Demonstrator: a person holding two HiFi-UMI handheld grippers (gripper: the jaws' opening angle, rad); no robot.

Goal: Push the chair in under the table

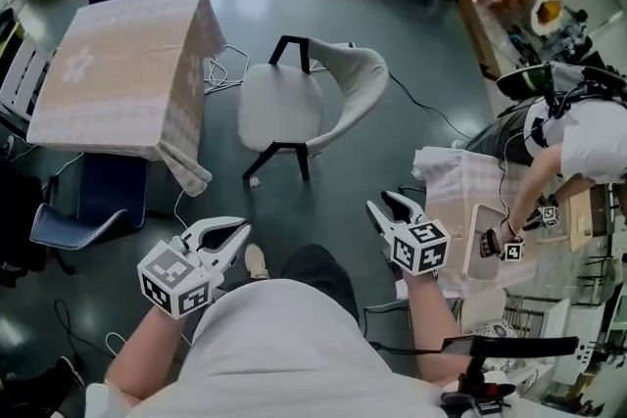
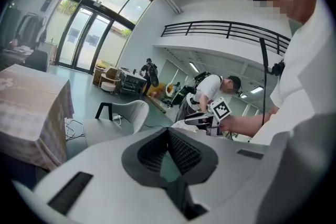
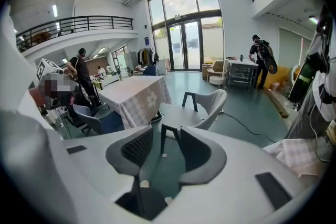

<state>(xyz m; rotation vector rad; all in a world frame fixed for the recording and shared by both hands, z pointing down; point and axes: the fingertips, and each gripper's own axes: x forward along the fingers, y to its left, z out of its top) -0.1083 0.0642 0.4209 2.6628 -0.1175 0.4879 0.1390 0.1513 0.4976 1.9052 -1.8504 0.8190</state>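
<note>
Foreground: your left tool [image 1: 238, 232], tips together with nothing between them, and your right tool [image 1: 384, 203], jaws apart and empty. Both are held in front of your body, well short of the chair [image 1: 284, 103], and neither touches anything.

Centre: the chair stands on the floor just beside the tabletop [image 1: 118, 73] but clear of it. Its seat faces the hanging cloth and its curved back is on the far side from the table. The right gripper view looks between its open jaws at a black chair leg [image 3: 169, 136], with the chair [image 3: 202, 107] and the cloth-covered tabletop [image 3: 134, 94] beyond it. The push appears not to have begun.

Hazards, as judged from this layout:
- Loose cables [image 1: 223, 69] lie on the floor between the chair and the table, so a sliding leg may snag them and stop or twist the chair.
- The drooping cloth corner [image 1: 186, 166] hangs in the seat's path. The seat edge may catch it and drag the cloth off.
- If you push high on the curved back, or with one tool off-centre, the chair is likely to tip or swing round and not travel straight.
- A blue chair [image 1: 83, 210] already sits at the table's near side. If your chair veers that way it could strike it.
</note>
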